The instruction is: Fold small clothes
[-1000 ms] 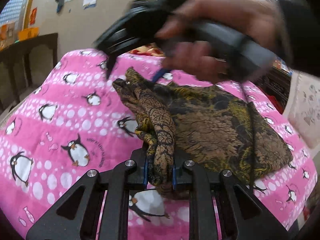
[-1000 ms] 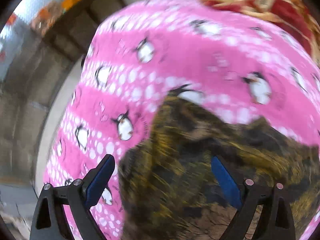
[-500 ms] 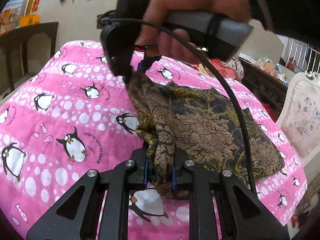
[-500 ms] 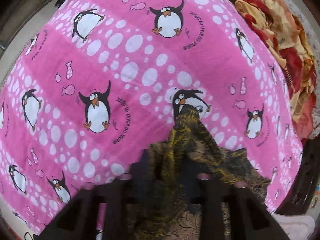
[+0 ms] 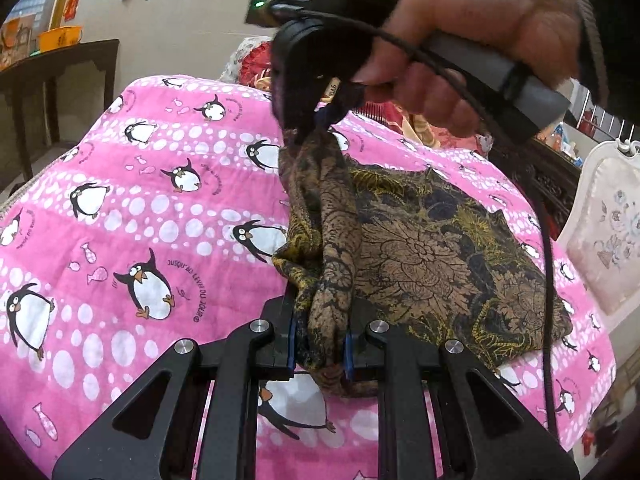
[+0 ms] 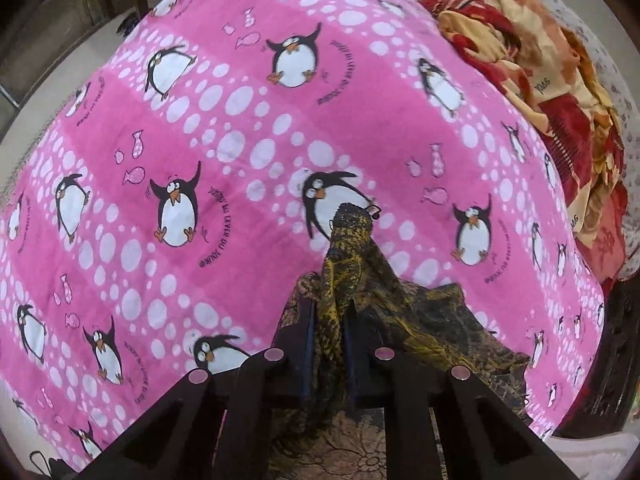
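Garment (image 5: 432,248) brown-gold batik print, bunched btwn both claws.

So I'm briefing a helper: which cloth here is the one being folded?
On the pink penguin blanket lies one dark cloth, pinched at two corners. Unlike the red and cream bedding at the blanket's edge, it has brown and yellow floral batik on black.

There are two grippers: the left gripper (image 5: 320,350) low in the frame and the right gripper (image 5: 308,120) up top. There is one brown cloth (image 5: 432,248), one pink blanket (image 5: 140,200) and one hand (image 5: 472,40).
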`<state>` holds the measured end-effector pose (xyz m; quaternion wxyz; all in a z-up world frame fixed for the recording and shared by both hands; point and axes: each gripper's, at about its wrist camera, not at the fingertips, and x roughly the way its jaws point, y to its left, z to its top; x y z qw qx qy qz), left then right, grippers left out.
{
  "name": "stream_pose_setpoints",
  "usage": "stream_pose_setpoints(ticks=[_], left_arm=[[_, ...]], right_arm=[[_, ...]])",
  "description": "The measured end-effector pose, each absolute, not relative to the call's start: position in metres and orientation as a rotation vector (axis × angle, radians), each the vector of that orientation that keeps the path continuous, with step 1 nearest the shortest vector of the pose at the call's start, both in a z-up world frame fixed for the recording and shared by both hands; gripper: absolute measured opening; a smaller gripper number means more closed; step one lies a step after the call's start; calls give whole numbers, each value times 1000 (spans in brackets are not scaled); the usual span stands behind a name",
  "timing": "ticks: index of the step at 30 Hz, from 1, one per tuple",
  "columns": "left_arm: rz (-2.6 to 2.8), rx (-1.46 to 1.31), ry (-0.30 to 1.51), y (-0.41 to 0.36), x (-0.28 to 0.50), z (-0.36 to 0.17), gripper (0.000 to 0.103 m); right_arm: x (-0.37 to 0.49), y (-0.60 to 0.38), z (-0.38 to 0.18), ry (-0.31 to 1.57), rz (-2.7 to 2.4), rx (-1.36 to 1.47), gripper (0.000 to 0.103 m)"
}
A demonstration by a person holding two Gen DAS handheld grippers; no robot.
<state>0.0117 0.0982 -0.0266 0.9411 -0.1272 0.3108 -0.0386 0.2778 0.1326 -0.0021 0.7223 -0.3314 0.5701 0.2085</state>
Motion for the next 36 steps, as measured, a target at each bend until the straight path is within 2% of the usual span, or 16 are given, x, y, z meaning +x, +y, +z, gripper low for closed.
stream_pose_setpoints(ticks=[16,20,21,22,24,26,33,35,36], left_arm=[[-60,-222,729,47,25,-9,15],[-45,-203,727,42,25,-7,15],[-43,-204,727,43,24,-7,15],[-42,-204,725,43,24,-7,15],[-44,-203,721,42,24,-7,15],[-49,-195,717,40,23,-6,15],[-82,-198,695,35,20,1,15],[-87,-209,691,37,20,3,15],[-88,-211,690,38,20,4,15]], right_arm=[[302,19,24,1189,515,-455,11],[301,-6,32,1222,678,-200,12],[299,-9,33,1234,723,-129,20],[297,-11,35,1235,760,-68,48],[288,-5,39,1192,767,-43,79],[281,6,42,1151,765,-68,79],[282,56,34,1228,756,-200,79],[285,67,31,1236,722,-267,71],[289,72,27,1252,692,-311,55]])
